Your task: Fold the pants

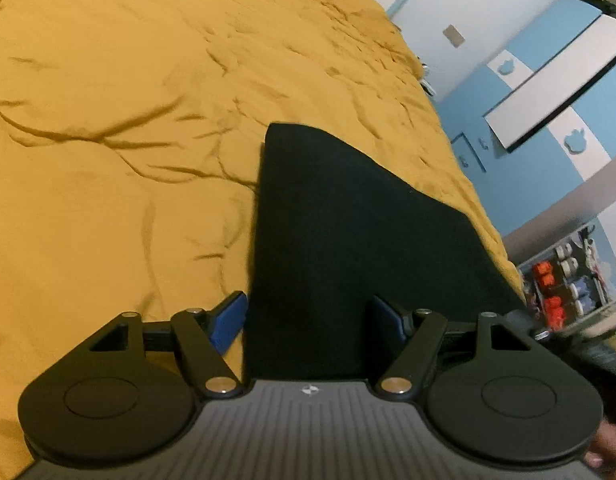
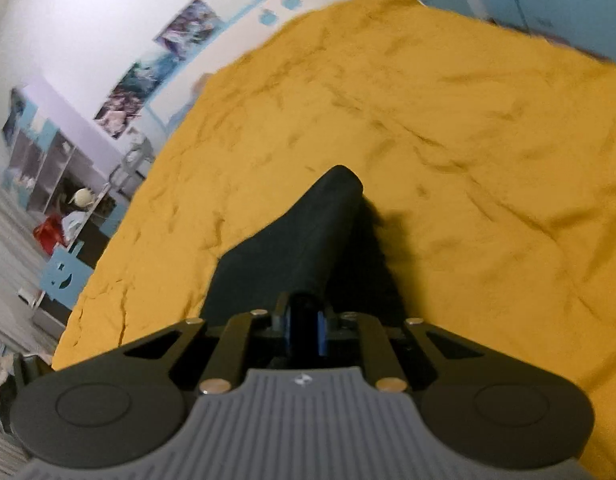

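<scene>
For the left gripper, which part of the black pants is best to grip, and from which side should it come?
Probably the near edge of the black pants, approached from the near side. The left gripper is open with that edge already between its fingers, while the right gripper is shut on another part. The cloth lies flat on the yellow bedspread.

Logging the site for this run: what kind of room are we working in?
Most likely a child's bedroom. The black pants lie on a bed with a mustard-yellow cover, there are blue-and-white cupboards with apple cut-outs, and posters hang on the wall.
</scene>
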Motion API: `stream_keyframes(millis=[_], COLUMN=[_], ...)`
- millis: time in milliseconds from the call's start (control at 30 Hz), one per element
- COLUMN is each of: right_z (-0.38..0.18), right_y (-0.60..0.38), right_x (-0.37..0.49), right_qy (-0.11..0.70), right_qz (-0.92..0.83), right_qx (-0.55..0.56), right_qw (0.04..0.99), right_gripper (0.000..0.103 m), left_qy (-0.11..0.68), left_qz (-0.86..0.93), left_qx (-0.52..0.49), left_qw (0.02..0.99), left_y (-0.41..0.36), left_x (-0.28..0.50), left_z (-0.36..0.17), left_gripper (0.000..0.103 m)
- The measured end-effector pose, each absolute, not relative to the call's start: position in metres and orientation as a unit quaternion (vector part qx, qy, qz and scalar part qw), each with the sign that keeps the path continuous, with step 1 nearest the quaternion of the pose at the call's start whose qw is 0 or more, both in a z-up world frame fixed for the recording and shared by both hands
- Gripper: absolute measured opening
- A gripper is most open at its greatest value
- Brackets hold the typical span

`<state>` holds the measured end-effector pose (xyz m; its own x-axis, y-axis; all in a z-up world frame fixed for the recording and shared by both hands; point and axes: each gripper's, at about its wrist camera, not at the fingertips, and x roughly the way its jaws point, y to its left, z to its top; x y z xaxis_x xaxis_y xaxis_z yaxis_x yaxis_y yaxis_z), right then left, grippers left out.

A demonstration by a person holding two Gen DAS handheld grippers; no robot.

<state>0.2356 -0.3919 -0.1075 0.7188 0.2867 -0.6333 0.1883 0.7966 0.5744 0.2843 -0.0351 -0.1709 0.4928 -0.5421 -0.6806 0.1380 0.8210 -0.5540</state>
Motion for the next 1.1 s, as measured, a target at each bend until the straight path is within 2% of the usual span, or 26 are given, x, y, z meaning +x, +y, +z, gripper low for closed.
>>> stream_keyframes(millis=[33, 67, 133, 200, 233, 267, 333, 433, 700, 800, 1100], right_z=[-0.118, -0.126, -0.132, -0.124, -0.118, -0.114, -0.113, -0.126, -0.115, -0.129, -0.129], right_y=[-0.392, -0.392, -0.391, -0.39, -0.39, -0.39, -0.391, -0.391, -0.393, -0.382, -0.383], right_x=[0.238, 0.24, 0.241, 0.238, 0.236, 0.232, 0.225, 0.221, 0.201, 0.207, 0.204], right_qy=[0.391, 0.4, 0.403, 0.392, 0.382, 0.372, 0.355, 0.387, 0.342, 0.375, 0.377], right_qz=[0.026, 0.026, 0.028, 0.029, 0.022, 0.015, 0.001, -0.016, -0.016, -0.02, -0.025], right_qx=[0.31, 0.304, 0.299, 0.284, 0.268, 0.253, 0.224, 0.168, 0.173, 0.136, 0.142], right_qw=[0.866, 0.864, 0.864, 0.875, 0.884, 0.893, 0.908, 0.907, 0.924, 0.917, 0.915], right_gripper=[0.008, 0.013, 0.015, 0.022, 0.028, 0.03, 0.03, 0.03, 0.031, 0.03, 0.03], left_qy=[0.464, 0.466, 0.472, 0.471, 0.471, 0.472, 0.472, 0.472, 0.462, 0.464, 0.471], left_qz=[-0.205, -0.205, -0.203, -0.201, -0.201, -0.202, -0.203, -0.207, -0.204, -0.2, -0.2], left_qx=[-0.215, -0.21, -0.203, -0.201, -0.203, -0.206, -0.206, -0.197, -0.124, -0.095, -0.062], left_qw=[0.835, 0.834, 0.834, 0.835, 0.834, 0.833, 0.833, 0.834, 0.854, 0.858, 0.857], left_y=[-0.038, -0.04, -0.044, -0.045, -0.044, -0.043, -0.042, -0.041, -0.046, -0.051, -0.054], left_x=[0.284, 0.284, 0.283, 0.281, 0.28, 0.28, 0.281, 0.278, 0.26, 0.258, 0.252], left_z=[-0.172, -0.173, -0.176, -0.176, -0.176, -0.177, -0.178, -0.179, -0.168, -0.163, -0.163], left_gripper=[0.082, 0.077, 0.074, 0.073, 0.072, 0.072, 0.072, 0.072, 0.076, 0.079, 0.081])
